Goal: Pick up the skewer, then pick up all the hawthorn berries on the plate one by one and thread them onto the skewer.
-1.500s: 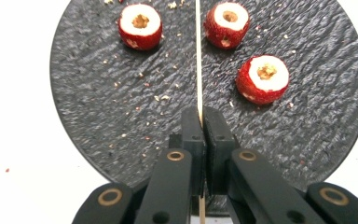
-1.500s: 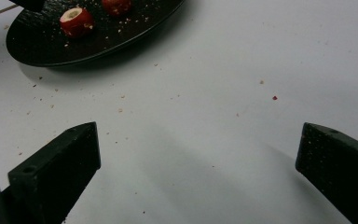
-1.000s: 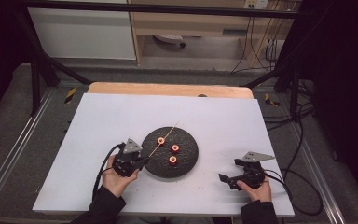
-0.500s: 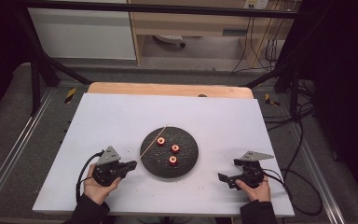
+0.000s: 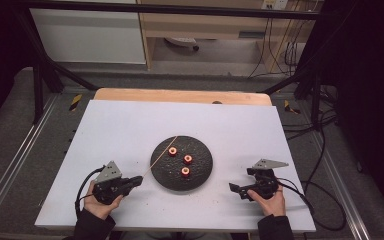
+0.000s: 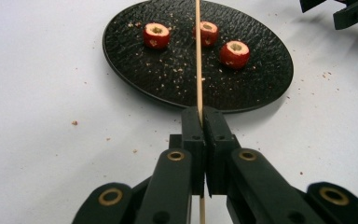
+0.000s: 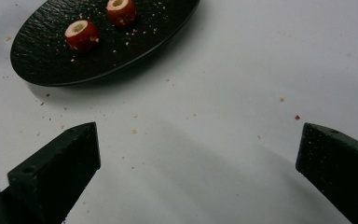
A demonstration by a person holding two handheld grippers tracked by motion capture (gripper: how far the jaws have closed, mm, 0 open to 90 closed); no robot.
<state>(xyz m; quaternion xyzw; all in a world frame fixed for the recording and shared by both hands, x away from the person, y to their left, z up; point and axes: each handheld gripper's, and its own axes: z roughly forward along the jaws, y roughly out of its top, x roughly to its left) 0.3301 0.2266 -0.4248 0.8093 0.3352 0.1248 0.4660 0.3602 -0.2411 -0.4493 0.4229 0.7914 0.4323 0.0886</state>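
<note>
Three views, one after another.

High view: the left gripper (image 5: 139,181) sits at the near left of the table (image 5: 120,125), pinching a skewer (image 5: 160,156) that runs up and to the right, its far end over the rim of the plate (image 5: 202,175). Three fruits (image 5: 185,172) lie on the plate. The right gripper (image 5: 234,189) rests near the plate's right side, tips pointing at it.

Left gripper view: jaws pressed together on the skewer (image 6: 198,56), whose long axis runs straight ahead over the plate (image 6: 135,60), passing between the left fruit (image 6: 156,36) and the right fruit (image 6: 234,54) and crossing the middle one (image 6: 209,32).

Right gripper view: jaws spread wide, nothing between them; plate (image 7: 42,60) up and to the left, two fruits (image 7: 81,34) on it.

Judgement: the skewer's hand is the one lined up with the fruits; the free right gripper looks placed to steady one.
</note>
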